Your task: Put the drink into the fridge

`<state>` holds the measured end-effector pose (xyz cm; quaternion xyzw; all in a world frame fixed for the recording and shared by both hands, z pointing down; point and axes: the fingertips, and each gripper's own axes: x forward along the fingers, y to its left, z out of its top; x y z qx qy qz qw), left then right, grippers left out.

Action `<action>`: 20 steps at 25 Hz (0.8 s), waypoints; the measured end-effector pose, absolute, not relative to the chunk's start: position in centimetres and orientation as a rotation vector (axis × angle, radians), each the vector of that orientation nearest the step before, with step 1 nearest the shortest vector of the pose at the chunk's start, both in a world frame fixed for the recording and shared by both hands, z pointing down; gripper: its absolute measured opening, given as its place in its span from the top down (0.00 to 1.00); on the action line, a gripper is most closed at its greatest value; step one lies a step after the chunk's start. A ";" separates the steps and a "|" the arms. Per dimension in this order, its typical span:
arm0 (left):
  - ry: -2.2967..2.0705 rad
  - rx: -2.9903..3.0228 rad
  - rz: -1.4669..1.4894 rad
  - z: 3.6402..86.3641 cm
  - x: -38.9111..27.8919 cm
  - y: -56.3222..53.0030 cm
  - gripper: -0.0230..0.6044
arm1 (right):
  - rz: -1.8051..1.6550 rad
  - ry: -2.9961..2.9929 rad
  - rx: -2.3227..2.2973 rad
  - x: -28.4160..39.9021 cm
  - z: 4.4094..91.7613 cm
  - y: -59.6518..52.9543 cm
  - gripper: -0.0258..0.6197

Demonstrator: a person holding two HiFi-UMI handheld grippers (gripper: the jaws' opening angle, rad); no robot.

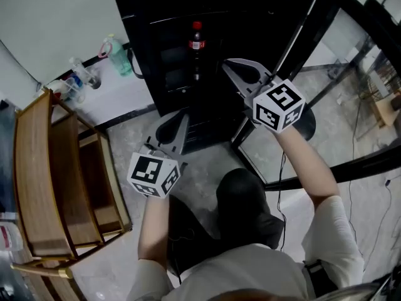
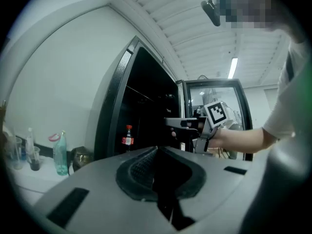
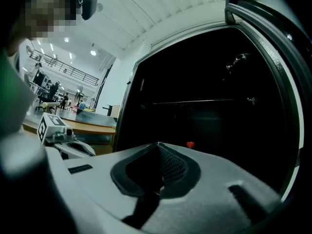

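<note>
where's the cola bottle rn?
Head view, top centre: the bottle stands upright inside the open fridge, just left of the right gripper. In the left gripper view it is at the fridge's left edge.

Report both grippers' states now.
Left gripper: jaws closed, holding nothing.
Right gripper: jaws closed, holding nothing.
</note>
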<state>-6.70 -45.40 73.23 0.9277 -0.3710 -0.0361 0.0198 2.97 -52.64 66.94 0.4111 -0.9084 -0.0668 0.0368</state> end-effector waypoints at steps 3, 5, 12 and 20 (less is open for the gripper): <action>-1.178 2.923 -0.148 72.7 -5.3 -46.1 0.95 | -0.207 -2.807 1.250 2.9 66.3 -52.2 0.97; -1.223 2.969 -0.116 71.7 -4.2 -46.6 0.95 | -0.212 -2.825 1.227 2.4 65.5 -51.8 0.97; -1.095 2.909 0.028 66.2 -1.2 -46.7 0.95 | -0.105 -2.844 1.172 1.1 59.9 -50.6 0.97; -1.076 2.753 0.148 57.1 -3.6 -42.8 0.95 | 0.133 -2.817 1.236 1.7 48.3 -45.4 0.97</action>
